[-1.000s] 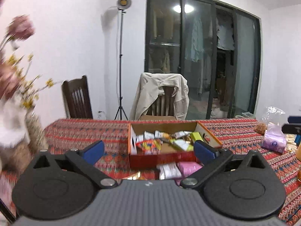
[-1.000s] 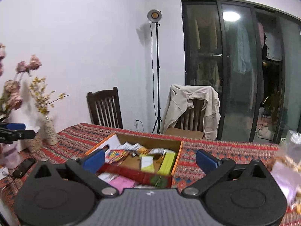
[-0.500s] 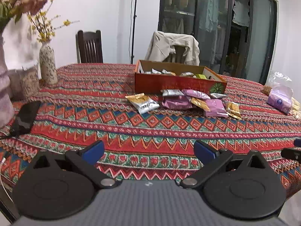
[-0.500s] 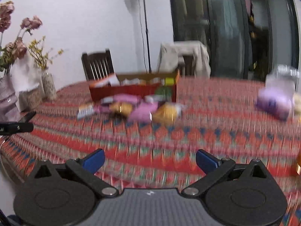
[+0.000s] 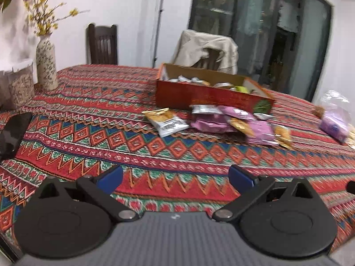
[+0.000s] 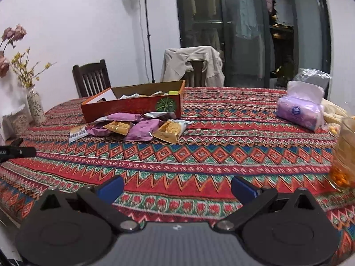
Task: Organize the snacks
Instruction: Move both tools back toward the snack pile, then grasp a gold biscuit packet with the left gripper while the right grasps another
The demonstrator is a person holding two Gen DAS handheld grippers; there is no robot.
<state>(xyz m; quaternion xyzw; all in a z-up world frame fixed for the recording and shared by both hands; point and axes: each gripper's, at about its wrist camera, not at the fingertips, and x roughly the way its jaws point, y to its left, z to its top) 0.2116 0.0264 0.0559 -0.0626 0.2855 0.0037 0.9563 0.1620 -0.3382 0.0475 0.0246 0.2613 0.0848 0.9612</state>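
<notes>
A red cardboard box (image 5: 210,95) with snack packets inside sits mid-table; it also shows in the right wrist view (image 6: 133,106). Several loose packets lie in front of it: a white-and-gold one (image 5: 168,122), purple ones (image 5: 259,130) (image 6: 145,128) and gold ones (image 6: 170,129). My left gripper (image 5: 175,178) is open and empty, low over the near table edge, well short of the packets. My right gripper (image 6: 177,187) is open and empty, also near the front edge. The left gripper's tip (image 6: 17,151) shows at the right wrist view's left edge.
The table wears a red patterned cloth (image 6: 199,155). A vase of flowers (image 5: 45,64) and a dark phone (image 5: 12,133) are at the left. A purple tissue pack (image 6: 299,110) and a glass of orange snacks (image 6: 344,155) are at the right. Chairs (image 6: 92,78) stand behind.
Both grippers have dropped from a high view over the box to low near the table's front edge. Their jaws stayed open and empty.
</notes>
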